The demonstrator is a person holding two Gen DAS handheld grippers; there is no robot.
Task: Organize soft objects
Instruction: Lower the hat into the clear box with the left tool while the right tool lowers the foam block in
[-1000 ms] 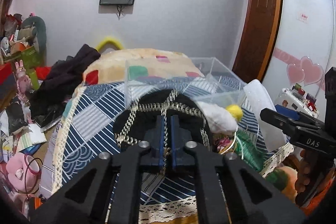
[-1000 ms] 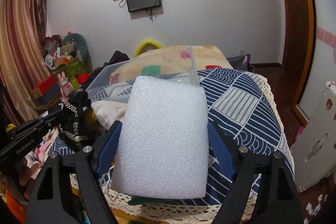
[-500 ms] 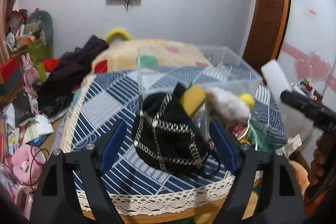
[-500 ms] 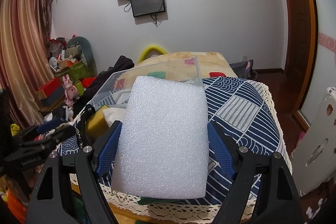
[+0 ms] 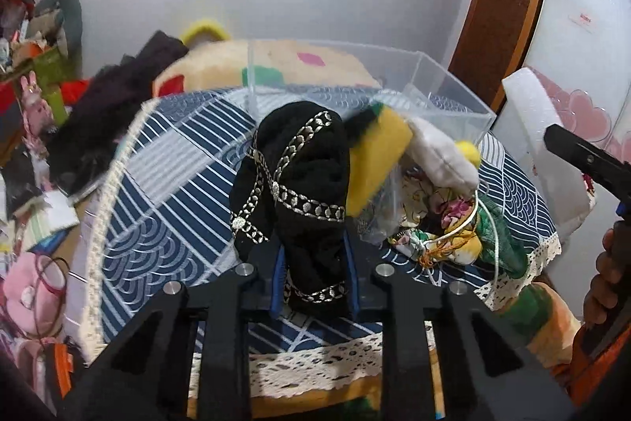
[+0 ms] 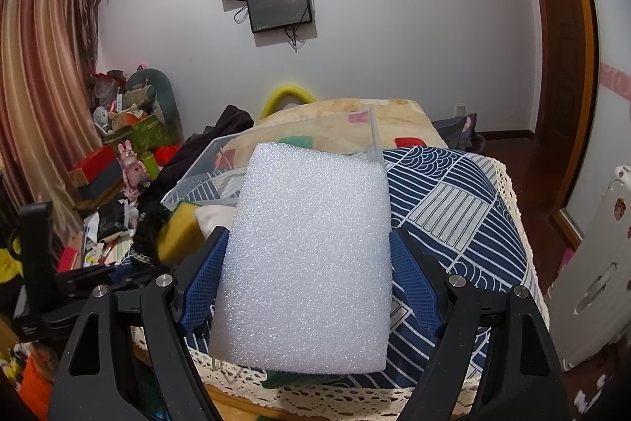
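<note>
Left wrist view: the left gripper [image 5: 314, 277] is clamped on the lower end of a black knit pouch with silver chain trim [image 5: 299, 184], whose long axis stands nearly upright, top leaning slightly away from the camera. The pouch hangs over the near edge of a bench draped in a blue-and-white patterned cloth [image 5: 165, 192]. Just right of it, a yellow sponge [image 5: 374, 164] tilts against a white plush toy [image 5: 441, 156], above a heap of floral fabric [image 5: 445, 219]. Behind them, toward the far edge, stands a clear plastic box [image 5: 445, 85]. At the right edge, a white foam block [image 5: 540, 129] shows in the other gripper.

Right wrist view: the right gripper [image 6: 309, 273] squeezes the white foam block [image 6: 307, 255] between its blue pads [image 6: 203, 279], holding it above the bench's near edge. The block's long axis runs away from the camera, far end tipped up toward the clear plastic box [image 6: 221, 160]. The yellow sponge [image 6: 177, 227] sits to its left.
</note>
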